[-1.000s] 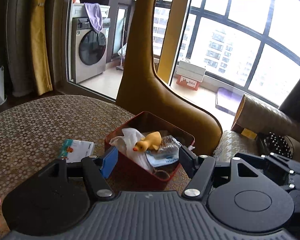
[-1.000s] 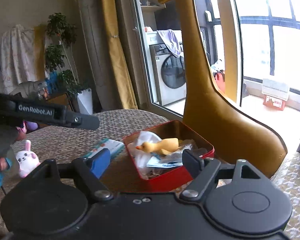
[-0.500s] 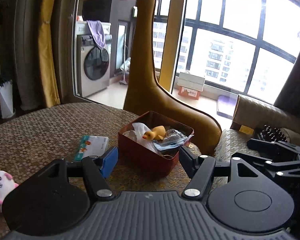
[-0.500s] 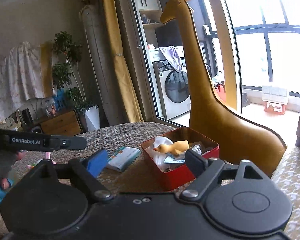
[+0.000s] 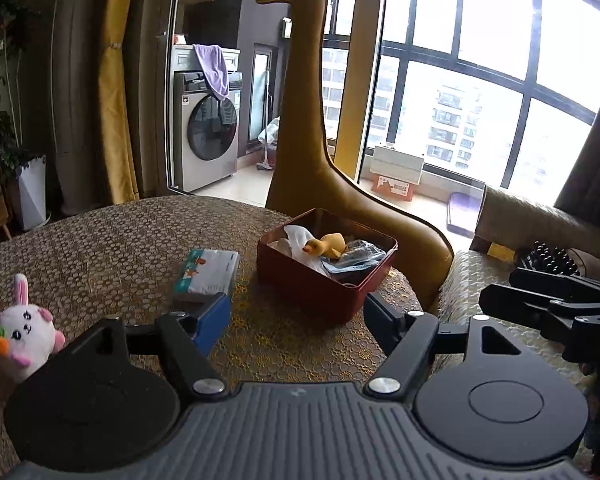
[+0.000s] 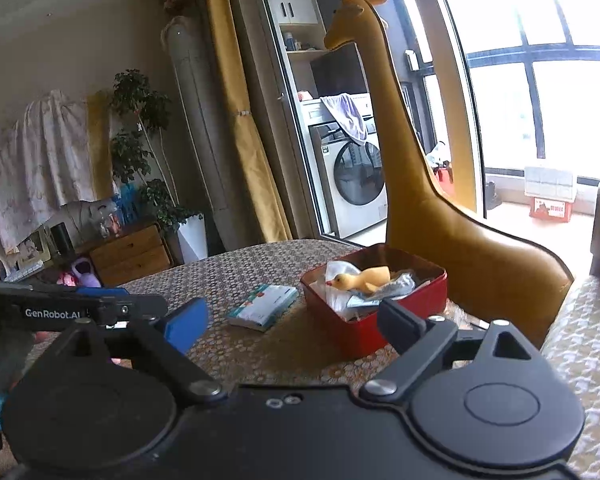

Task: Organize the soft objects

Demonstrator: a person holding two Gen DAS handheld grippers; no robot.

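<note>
Both grippers have backed from the rectangular red tin [image 5: 327, 280], jaws opening, empty.

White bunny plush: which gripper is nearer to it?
Left. The left gripper, opening and empty, has the bunny just off its left side; the right gripper, also opening and empty, is far to the right.

Bright windows [image 5: 480, 92], giraffe statue [image 5: 312, 128].

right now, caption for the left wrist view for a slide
Left gripper, jaws opening and empty, faces a red tin holding a yellow duck, tissue pack and plush bunny alongside.
</note>
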